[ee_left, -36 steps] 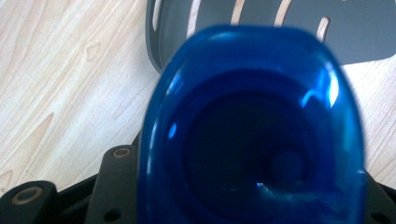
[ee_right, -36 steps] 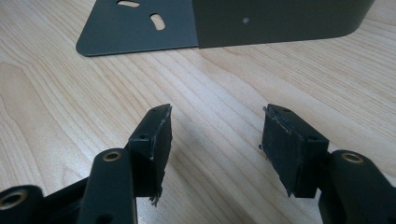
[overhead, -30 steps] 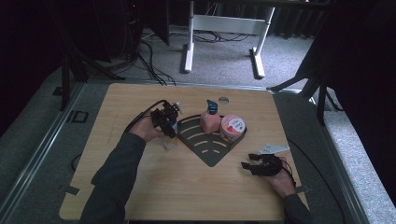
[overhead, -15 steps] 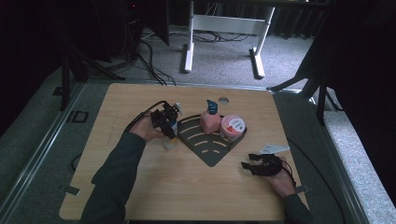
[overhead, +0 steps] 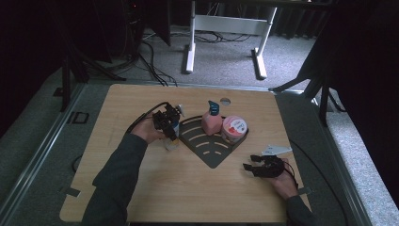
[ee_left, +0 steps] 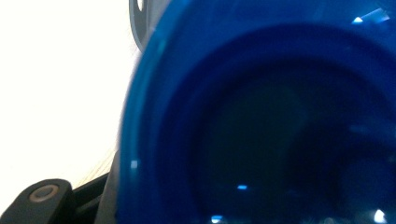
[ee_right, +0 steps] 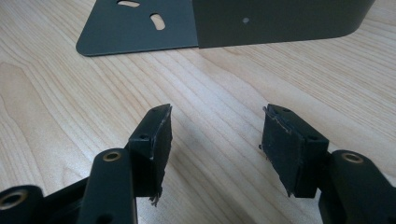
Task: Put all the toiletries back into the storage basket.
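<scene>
left gripper (overhead: 168, 125): jaws just closing around blue-capped bottle (overhead: 172, 136) beside dark corner tray (overhead: 211, 157), grip unconfirmed | right gripper (ee_right: 215, 140): spread, empty | tip: squeeze squarely, lift upright, clear tray wall, spare pink bottle (overhead: 211, 121)

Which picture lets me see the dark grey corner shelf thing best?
The high view: the whole dark grey rack lies on the table, slots showing, with the pink bottle and round tub on it. The right gripper view catches one corner and a wall; the left gripper view a sliver behind something blue.
</scene>
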`<action>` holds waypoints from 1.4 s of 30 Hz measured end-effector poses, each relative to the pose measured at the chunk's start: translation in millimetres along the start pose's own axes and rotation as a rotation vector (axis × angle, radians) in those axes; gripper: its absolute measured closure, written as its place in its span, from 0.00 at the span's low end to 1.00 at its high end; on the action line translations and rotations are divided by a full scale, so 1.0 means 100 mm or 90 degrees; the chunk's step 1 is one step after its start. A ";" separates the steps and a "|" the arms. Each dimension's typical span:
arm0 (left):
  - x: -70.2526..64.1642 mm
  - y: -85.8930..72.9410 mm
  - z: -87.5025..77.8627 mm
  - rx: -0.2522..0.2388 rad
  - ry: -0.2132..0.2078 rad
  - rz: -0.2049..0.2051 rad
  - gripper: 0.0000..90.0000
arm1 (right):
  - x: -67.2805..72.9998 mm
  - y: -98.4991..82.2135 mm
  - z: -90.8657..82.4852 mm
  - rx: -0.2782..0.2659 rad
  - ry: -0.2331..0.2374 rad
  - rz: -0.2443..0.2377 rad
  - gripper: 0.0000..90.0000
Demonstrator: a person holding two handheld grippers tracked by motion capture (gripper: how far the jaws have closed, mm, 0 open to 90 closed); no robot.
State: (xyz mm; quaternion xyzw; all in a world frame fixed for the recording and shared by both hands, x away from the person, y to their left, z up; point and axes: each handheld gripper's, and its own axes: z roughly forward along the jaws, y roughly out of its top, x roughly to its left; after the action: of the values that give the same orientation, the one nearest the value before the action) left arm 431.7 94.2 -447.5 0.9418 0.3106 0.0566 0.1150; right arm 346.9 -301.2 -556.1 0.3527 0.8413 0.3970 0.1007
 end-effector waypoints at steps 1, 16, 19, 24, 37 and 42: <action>0.00 0.00 0.00 0.001 0.000 -0.001 0.62 | 0.00 0.00 0.00 0.000 0.000 0.000 0.47; 0.02 -0.04 -0.06 -0.006 0.000 -0.015 0.62 | 0.00 0.00 0.00 -0.001 0.000 0.000 0.47; 0.02 -0.04 -0.08 -0.010 0.000 -0.018 0.62 | 0.00 0.00 0.00 -0.001 0.000 0.000 0.47; 0.03 -0.05 -0.12 -0.012 0.003 -0.020 0.62 | 0.00 0.00 0.00 -0.001 0.000 0.000 0.47; 0.06 -0.04 -0.26 -0.026 0.000 -0.032 0.62 | 0.00 0.00 0.00 -0.001 0.001 0.000 0.47; 0.05 -0.02 -0.31 -0.033 0.004 -0.033 0.62 | 0.00 0.00 0.00 -0.001 0.002 0.000 0.47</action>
State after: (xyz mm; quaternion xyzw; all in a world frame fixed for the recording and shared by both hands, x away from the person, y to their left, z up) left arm 429.3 104.3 -418.1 0.9300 0.3335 0.0643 0.1402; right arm 347.3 -301.1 -556.3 0.3523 0.8411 0.3982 0.0997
